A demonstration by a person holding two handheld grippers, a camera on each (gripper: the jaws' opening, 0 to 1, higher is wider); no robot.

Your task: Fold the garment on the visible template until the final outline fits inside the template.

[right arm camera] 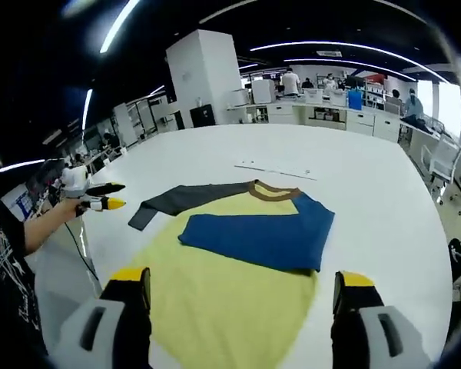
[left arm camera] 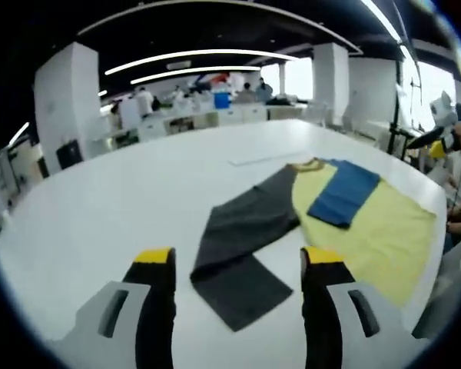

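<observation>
A T-shirt lies flat on the white table [left arm camera: 100,207]. It has a yellow body [right arm camera: 230,307], a brown collar [right arm camera: 273,190], and a blue sleeve [right arm camera: 261,234] folded across the chest. Its grey sleeve [right arm camera: 184,198] stretches out sideways. In the left gripper view the grey sleeve [left arm camera: 242,238] runs toward me, with the yellow body [left arm camera: 384,238] and blue sleeve [left arm camera: 344,192] to its right. My left gripper [left arm camera: 238,257] hovers open above the grey sleeve's end. My right gripper [right arm camera: 243,277] is open over the yellow hem. Each gripper also appears small in the other's view, the left gripper [right arm camera: 100,203] and the right gripper [left arm camera: 444,138].
A thin pale strip [right arm camera: 273,169] lies on the table beyond the collar. The table edge [left arm camera: 438,200] runs close to the shirt's hem side. A person's dark sleeve [right arm camera: 11,254] stands at that edge. Desks, pillars, chairs and people fill the office behind.
</observation>
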